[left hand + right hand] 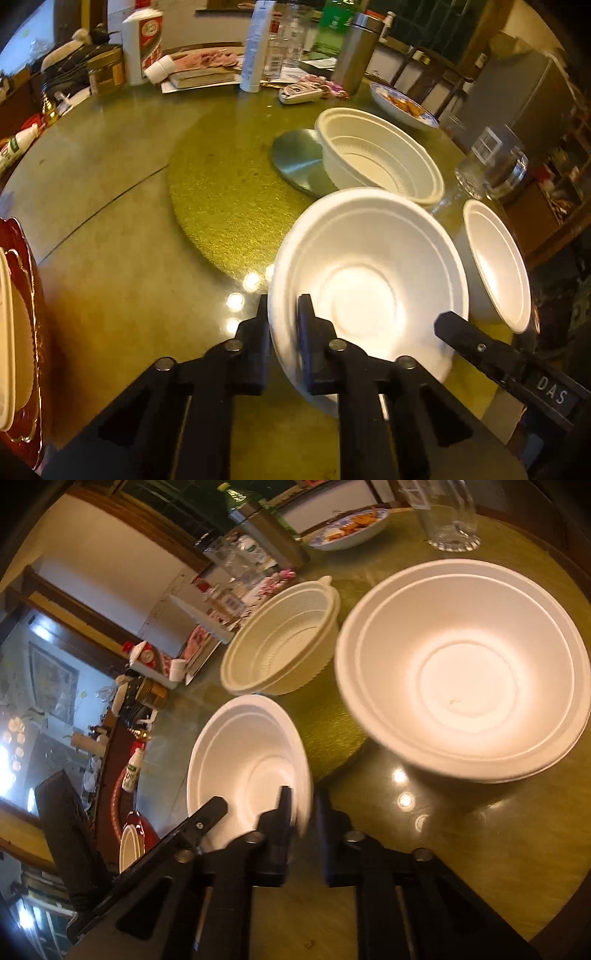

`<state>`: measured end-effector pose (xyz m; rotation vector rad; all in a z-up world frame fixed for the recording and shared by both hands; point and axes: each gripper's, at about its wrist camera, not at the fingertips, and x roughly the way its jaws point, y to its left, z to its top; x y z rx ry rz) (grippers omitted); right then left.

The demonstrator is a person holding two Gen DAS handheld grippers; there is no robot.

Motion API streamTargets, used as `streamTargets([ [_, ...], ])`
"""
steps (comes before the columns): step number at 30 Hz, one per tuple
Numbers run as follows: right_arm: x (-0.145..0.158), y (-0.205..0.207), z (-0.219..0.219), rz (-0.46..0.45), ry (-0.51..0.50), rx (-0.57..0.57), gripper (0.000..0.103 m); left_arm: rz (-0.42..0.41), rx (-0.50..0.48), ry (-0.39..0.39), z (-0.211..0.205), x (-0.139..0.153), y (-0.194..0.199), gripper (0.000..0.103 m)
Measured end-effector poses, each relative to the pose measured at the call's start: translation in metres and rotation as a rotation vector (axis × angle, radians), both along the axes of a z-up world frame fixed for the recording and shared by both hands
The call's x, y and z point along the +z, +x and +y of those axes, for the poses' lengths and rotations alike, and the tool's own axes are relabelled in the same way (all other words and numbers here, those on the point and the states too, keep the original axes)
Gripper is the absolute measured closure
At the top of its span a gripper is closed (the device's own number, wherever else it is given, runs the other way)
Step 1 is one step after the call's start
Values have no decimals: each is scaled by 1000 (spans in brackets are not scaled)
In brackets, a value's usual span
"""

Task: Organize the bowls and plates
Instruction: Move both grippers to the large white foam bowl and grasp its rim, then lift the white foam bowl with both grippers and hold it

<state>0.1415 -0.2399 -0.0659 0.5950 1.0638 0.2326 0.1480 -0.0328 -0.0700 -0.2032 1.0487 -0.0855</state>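
Both the left gripper (282, 325) and right gripper (301, 812) clamp the near rim of one white foam bowl (369, 280), which looks light and easily crushed.

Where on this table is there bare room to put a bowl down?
The green mat left of the ribbed bowl is bare, as is the tabletop between it and the red plate. The far edge is crowded with bottles; the right holds foam bowls and a glass.
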Motion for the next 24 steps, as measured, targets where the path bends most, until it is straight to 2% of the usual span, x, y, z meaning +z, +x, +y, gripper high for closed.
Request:
streamTargets([
  [2,5,-5,4,-23,-39,-11,96,-19,1,0,1,3,-7,92],
  [6,7,-12,7,-57,-17,-2,96,-68,22,-1,11,7,-19,92],
  [8,8,-15,13,-93,-12,-2,96,-111,40,23,15,10,-27,92],
  [12,11,-20,34,-175,-68,10,96,-169,75,53,23,12,-35,92],
  [18,5,-21,44,-238,-62,24,96,-194,99,59,32,7,-38,92],
  [24,5,-22,47,-270,-108,25,96,-202,97,59,30,2,-38,91],
])
